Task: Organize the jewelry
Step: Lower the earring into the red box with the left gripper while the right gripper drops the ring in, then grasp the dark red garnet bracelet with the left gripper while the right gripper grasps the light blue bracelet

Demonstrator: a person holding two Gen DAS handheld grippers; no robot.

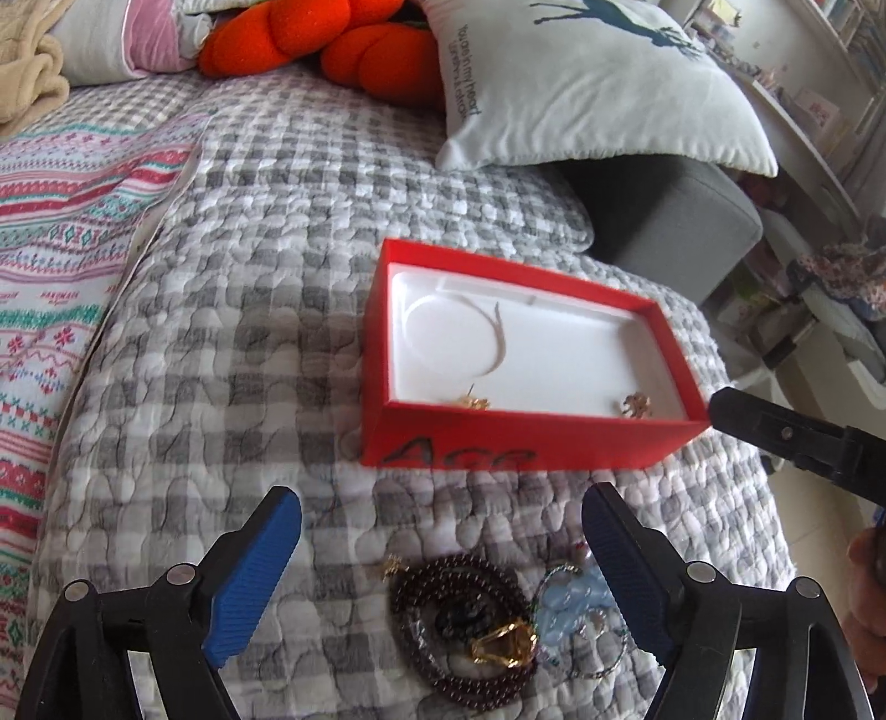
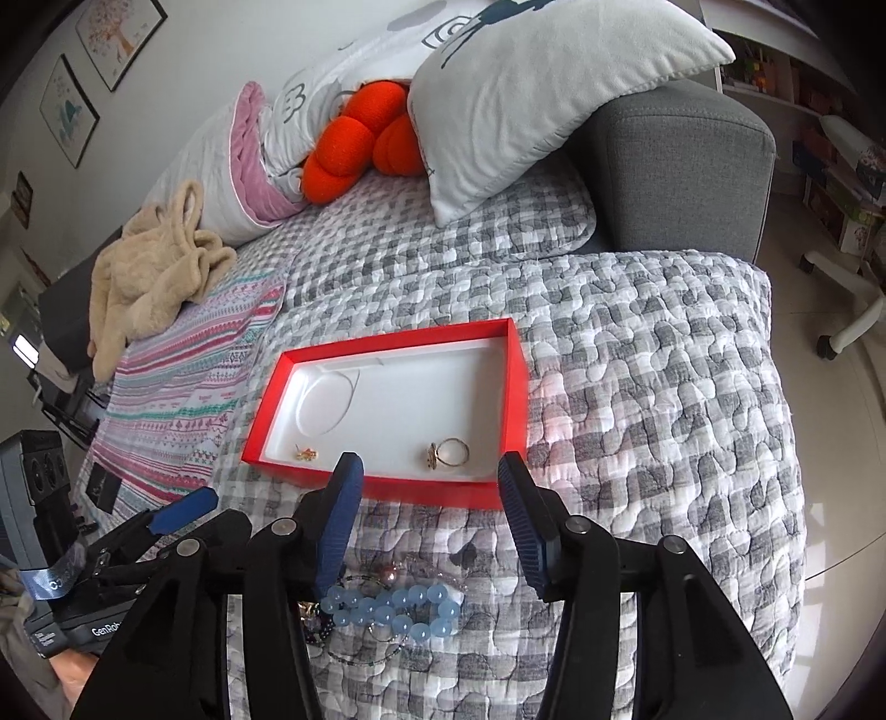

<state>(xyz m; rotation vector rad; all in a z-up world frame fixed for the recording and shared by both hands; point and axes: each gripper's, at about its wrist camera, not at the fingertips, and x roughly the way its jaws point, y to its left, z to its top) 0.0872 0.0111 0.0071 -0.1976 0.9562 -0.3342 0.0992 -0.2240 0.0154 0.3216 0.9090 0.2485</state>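
Note:
A red box [image 1: 531, 443] [image 2: 515, 382] with a white lining lies on the quilted sofa cover. Inside it are a thin chain [image 1: 498, 338] [image 2: 338, 387], a small gold earring [image 1: 473, 402] [image 2: 305, 454] and a gold ring [image 1: 637, 404] [image 2: 448, 453]. In front of the box lies a jewelry pile: dark red bead strand [image 1: 459, 609], gold piece [image 1: 504, 645], light blue bead bracelet [image 1: 576, 603] [image 2: 387, 606]. My left gripper [image 1: 443, 520] is open above the pile. My right gripper [image 2: 429, 498] is open above the blue beads.
A white deer pillow [image 1: 587, 83] [image 2: 531, 94], orange knot cushion [image 1: 354, 44] [image 2: 360, 144] and grey sofa arm [image 1: 664, 221] [image 2: 681, 166] lie behind the box. A patterned blanket [image 1: 66, 232] and beige fleece [image 2: 155, 277] lie left. The sofa edge drops to the floor on the right.

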